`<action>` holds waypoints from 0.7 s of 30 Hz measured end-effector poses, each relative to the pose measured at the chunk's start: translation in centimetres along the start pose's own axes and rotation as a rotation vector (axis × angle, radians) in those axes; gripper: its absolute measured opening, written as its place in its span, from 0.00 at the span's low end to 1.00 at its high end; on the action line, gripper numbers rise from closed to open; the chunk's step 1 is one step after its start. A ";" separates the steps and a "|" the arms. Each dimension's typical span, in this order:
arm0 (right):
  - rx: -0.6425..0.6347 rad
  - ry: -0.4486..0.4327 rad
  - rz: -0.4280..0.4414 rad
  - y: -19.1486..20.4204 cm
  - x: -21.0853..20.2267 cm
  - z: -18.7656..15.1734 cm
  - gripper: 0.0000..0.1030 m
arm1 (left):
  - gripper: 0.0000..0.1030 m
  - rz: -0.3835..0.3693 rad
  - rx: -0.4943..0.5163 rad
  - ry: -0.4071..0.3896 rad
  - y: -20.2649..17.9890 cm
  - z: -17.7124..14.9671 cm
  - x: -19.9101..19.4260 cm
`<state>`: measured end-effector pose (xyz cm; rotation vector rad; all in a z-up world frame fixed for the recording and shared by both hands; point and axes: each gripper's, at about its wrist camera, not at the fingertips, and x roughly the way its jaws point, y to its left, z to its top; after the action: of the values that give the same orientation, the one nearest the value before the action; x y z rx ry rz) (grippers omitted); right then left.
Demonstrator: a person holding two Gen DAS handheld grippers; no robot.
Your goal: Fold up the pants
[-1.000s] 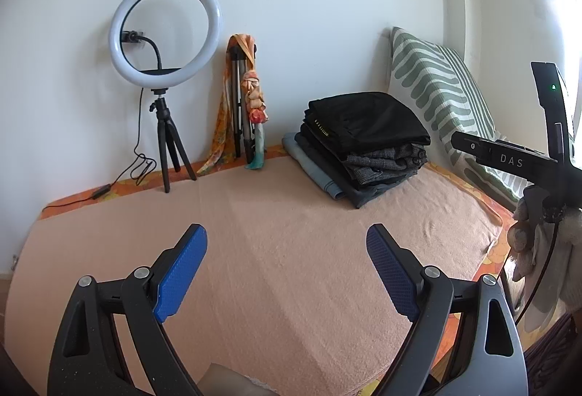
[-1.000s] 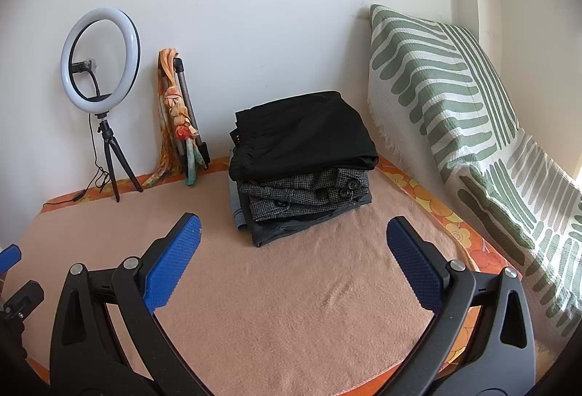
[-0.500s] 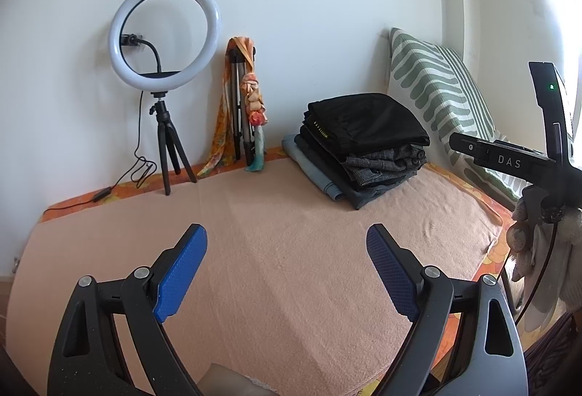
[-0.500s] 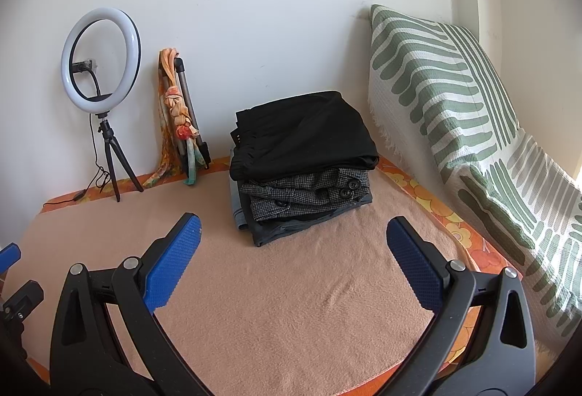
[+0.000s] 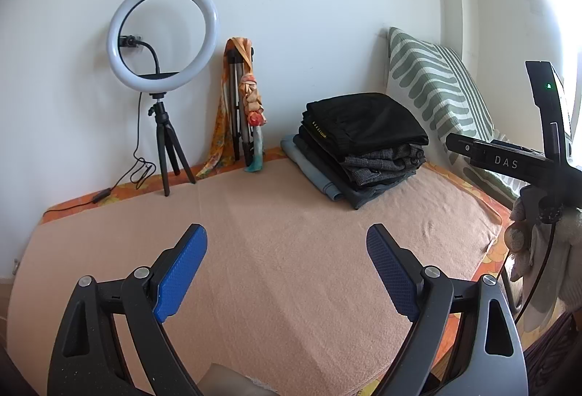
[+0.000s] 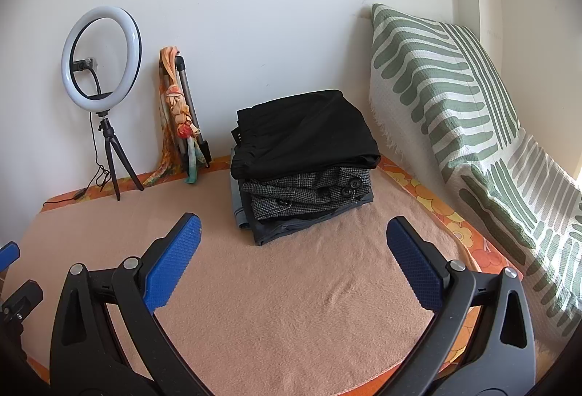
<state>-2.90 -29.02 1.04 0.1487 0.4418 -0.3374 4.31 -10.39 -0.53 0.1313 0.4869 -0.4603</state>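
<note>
A stack of folded pants [image 5: 363,145] sits at the back right of a peach blanket [image 5: 276,232], black pair on top, checked and grey-blue pairs below. It also shows in the right wrist view [image 6: 305,155]. My left gripper [image 5: 287,272] is open and empty, hovering over the blanket's front, well short of the stack. My right gripper [image 6: 291,265] is open and empty, just in front of the stack. The right gripper's body [image 5: 538,163] shows at the right edge of the left wrist view.
A ring light on a tripod [image 5: 162,75] and a folded tripod with an orange scarf [image 5: 242,105] stand against the back wall. A green-striped pillow [image 6: 454,97] leans along the right side. The blanket's front edge [image 6: 327,392] is close below the grippers.
</note>
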 end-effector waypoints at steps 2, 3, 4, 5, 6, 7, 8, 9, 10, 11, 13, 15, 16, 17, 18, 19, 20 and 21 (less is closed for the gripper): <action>-0.001 0.000 -0.002 0.0 0.0 0.0 1.00 | 0.87 0.001 0.001 0.000 0.0 0.0 0.0; 0.001 -0.001 -0.002 0.0 -0.1 0.0 1.00 | 0.87 0.000 0.000 0.000 0.0 0.0 0.0; 0.000 -0.001 -0.003 0.1 0.0 0.0 1.00 | 0.87 -0.001 0.000 0.000 0.0 0.0 0.0; 0.002 -0.001 -0.002 0.0 0.0 0.0 1.00 | 0.87 0.001 0.000 0.000 0.0 0.0 0.0; 0.002 0.000 -0.001 0.0 0.0 0.0 1.00 | 0.87 0.001 0.001 -0.001 0.0 0.0 0.0; 0.002 0.000 -0.002 0.0 0.0 0.0 1.00 | 0.87 0.000 0.001 -0.001 0.0 0.0 0.0; 0.002 -0.001 -0.002 0.0 0.0 0.0 1.00 | 0.87 -0.001 0.000 0.000 0.0 0.0 0.0; 0.001 0.000 -0.002 0.0 0.0 0.0 1.00 | 0.87 0.000 0.001 0.000 0.0 0.0 0.0; 0.001 0.000 -0.002 0.0 0.0 0.0 1.00 | 0.87 -0.001 0.002 0.000 0.0 0.0 0.0; 0.001 0.001 -0.002 0.0 0.0 0.0 1.00 | 0.87 0.000 0.002 0.001 0.0 0.0 0.0; 0.001 0.001 -0.001 0.0 0.0 -0.1 1.00 | 0.87 0.001 0.003 0.002 0.1 0.0 0.0; 0.001 0.001 -0.002 0.0 0.0 -0.1 1.00 | 0.87 0.001 0.003 0.004 0.2 0.0 0.0; 0.002 0.000 -0.002 0.1 0.0 -0.2 1.00 | 0.87 0.001 0.002 0.004 0.2 0.0 0.0; 0.002 0.000 -0.003 0.0 0.0 -0.1 1.00 | 0.87 0.002 0.001 0.003 0.3 0.0 0.0; 0.002 0.001 -0.002 0.0 0.0 -0.1 1.00 | 0.87 0.003 0.001 0.002 0.3 0.0 0.0; 0.002 0.001 -0.002 0.1 0.0 -0.2 1.00 | 0.87 0.004 0.001 0.001 0.3 0.1 0.0; 0.002 0.001 -0.002 0.0 0.0 -0.1 1.00 | 0.87 0.006 0.000 -0.001 0.3 0.0 -0.1; 0.002 0.001 -0.002 0.1 0.0 -0.1 1.00 | 0.87 0.007 0.000 -0.001 0.3 0.0 -0.1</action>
<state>-2.91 -28.92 0.90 0.1508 0.4430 -0.3398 4.43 -10.07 -0.46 0.1323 0.4850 -0.4537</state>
